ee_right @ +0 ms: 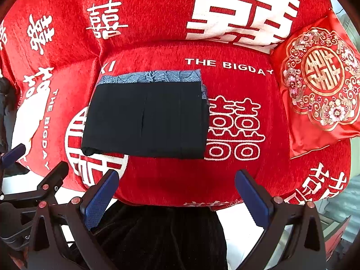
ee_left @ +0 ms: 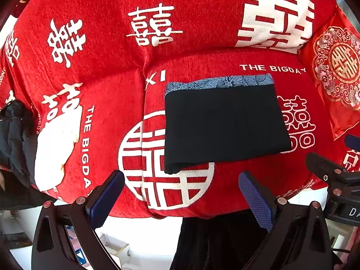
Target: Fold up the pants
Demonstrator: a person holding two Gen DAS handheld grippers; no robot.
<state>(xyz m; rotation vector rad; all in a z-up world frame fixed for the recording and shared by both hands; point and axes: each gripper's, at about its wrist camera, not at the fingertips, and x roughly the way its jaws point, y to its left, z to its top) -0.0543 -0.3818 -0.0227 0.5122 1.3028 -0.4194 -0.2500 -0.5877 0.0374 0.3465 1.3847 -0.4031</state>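
Observation:
The black pants (ee_left: pixel 225 126) lie folded into a flat rectangle on the red sofa seat (ee_left: pixel 202 198), with a blue patterned band (ee_left: pixel 220 82) showing along the far edge. They also show in the right wrist view (ee_right: pixel 146 119). My left gripper (ee_left: pixel 182 193) is open and empty, held back near the seat's front edge, below the pants. My right gripper (ee_right: pixel 177 191) is open and empty, also near the front edge, apart from the pants. Each gripper shows at the edge of the other's view.
A red embroidered cushion (ee_right: pixel 319 85) leans at the right end of the sofa. A dark garment (ee_left: pixel 13 139) hangs at the left. The red blanket with white characters covers the sofa back (ee_left: pixel 157 11). Dark cloth (ee_right: pixel 162 236) lies below the seat front.

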